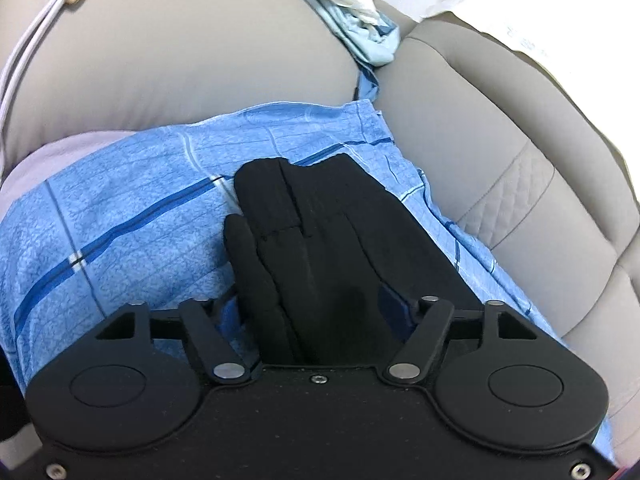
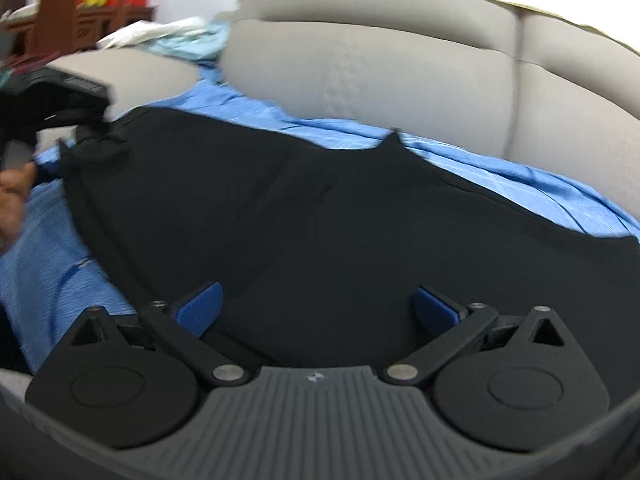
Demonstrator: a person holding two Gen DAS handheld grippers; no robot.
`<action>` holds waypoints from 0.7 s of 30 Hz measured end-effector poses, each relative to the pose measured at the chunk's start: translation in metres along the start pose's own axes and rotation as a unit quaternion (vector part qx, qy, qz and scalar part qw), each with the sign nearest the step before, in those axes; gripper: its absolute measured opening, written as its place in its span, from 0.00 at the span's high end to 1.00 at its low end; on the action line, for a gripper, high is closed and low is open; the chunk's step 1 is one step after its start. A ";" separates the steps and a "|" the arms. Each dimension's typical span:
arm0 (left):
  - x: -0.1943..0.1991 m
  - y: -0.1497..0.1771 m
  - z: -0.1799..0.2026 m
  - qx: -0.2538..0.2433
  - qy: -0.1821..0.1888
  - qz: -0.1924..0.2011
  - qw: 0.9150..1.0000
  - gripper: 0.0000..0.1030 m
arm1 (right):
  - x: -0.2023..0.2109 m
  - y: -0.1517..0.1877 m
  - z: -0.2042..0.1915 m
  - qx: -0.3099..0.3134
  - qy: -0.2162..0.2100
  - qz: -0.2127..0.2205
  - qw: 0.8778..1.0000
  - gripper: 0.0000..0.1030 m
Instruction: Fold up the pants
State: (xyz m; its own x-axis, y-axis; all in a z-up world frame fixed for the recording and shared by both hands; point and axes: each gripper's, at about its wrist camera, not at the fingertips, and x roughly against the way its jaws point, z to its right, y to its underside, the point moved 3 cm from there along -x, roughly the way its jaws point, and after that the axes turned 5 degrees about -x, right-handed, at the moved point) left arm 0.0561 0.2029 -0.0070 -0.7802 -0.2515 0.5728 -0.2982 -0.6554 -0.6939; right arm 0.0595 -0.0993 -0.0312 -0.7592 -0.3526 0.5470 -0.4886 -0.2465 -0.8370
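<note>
- Left wrist view, nearest: the left gripper [image 1: 320,300], black linkage arms spread; its fingertips are hidden by black cloth, so whether the pads press cannot be told. A bunched end of the black pants [image 1: 316,240] sits between the jaws.
- Same view, beyond: the gathered pant end, seams and a stitched hem showing, lies on a blue checked sheet [image 1: 120,216] spread over the seat of a grey sofa [image 1: 480,152].
- Same view, far: the sofa armrest [image 1: 180,60] rises behind the sheet; a white cable [image 1: 28,44] runs along its left edge. A light blue and white cloth heap [image 1: 352,8] rests on the armrest's far end.
- Right wrist view, nearest: the right gripper [image 2: 320,312], blue pads [image 2: 200,308] standing wide apart, holding nothing; the pants' near edge lies between and under them.
- Same view, middle: the pants spread broad and flat over the sheet, reaching towards the sofa backrest [image 2: 380,64].
- Same view, left edge: the left gripper at the pants' far end, cloth lifted; a hand [image 2: 12,200] is partly visible below it, blurred.
- Step, judged: an early fold, one end being gathered by the left side.
- Next move, judged: secure the grip on the bunched end, then carry it across towards the right gripper's side, which should pin or catch the near edge.
</note>
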 end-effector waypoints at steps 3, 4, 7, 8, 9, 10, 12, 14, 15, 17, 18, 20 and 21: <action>-0.004 0.000 0.006 -0.008 -0.004 0.003 1.000 0.25 | 0.002 -0.003 -0.005 -0.002 -0.016 -0.002 1.000 0.00; -0.005 -0.001 0.007 -0.008 -0.011 0.005 1.000 0.29 | 0.005 -0.004 -0.004 -0.009 -0.027 0.000 1.000 0.01; -0.005 -0.003 0.005 -0.004 -0.045 0.013 0.999 0.75 | 0.017 -0.006 0.005 -0.026 -0.036 0.014 0.999 0.01; -0.006 -0.005 0.000 0.014 -0.037 0.013 0.999 0.76 | 0.021 -0.008 0.010 -0.032 -0.031 0.020 0.999 0.01; -0.007 -0.006 -0.004 0.030 -0.032 0.010 0.999 0.75 | 0.026 -0.010 0.017 -0.039 -0.025 0.026 0.999 0.01; -0.008 -0.008 -0.008 0.044 -0.028 0.010 0.999 0.73 | 0.030 -0.011 0.025 -0.047 -0.018 0.030 0.998 0.01; -0.009 -0.012 -0.012 0.059 -0.033 0.024 0.997 0.42 | 0.036 -0.013 0.041 -0.060 -0.002 0.035 0.998 0.01; -0.011 -0.017 -0.013 0.067 -0.040 0.040 0.996 0.31 | 0.039 -0.014 0.058 -0.074 0.018 0.037 0.996 0.01; -0.014 -0.018 -0.012 0.066 -0.046 0.038 0.996 0.39 | 0.041 -0.014 0.068 -0.082 0.029 0.038 0.995 0.01; -0.017 -0.022 -0.010 0.056 -0.065 0.038 0.996 0.63 | 0.043 -0.013 0.087 -0.104 0.049 0.038 0.993 0.01; -0.019 -0.022 -0.010 0.051 -0.068 0.039 0.996 0.70 | 0.044 -0.013 0.094 -0.115 0.055 0.040 0.991 0.01; -0.017 -0.023 -0.009 0.039 -0.070 0.045 0.996 0.75 | 0.045 -0.010 0.109 -0.134 0.072 0.041 0.988 0.01; -0.015 -0.024 -0.005 0.019 -0.073 0.050 0.996 0.78 | 0.047 -0.010 0.116 -0.142 0.080 0.041 0.986 0.01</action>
State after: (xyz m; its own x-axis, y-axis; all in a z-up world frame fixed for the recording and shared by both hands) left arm 0.0719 0.2257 -0.0010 -0.7164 -0.4155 0.5605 -0.2002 -0.6472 -0.7356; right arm 0.0787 -0.2179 0.0042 -0.8480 -0.2084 0.4874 -0.5064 0.0469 -0.8610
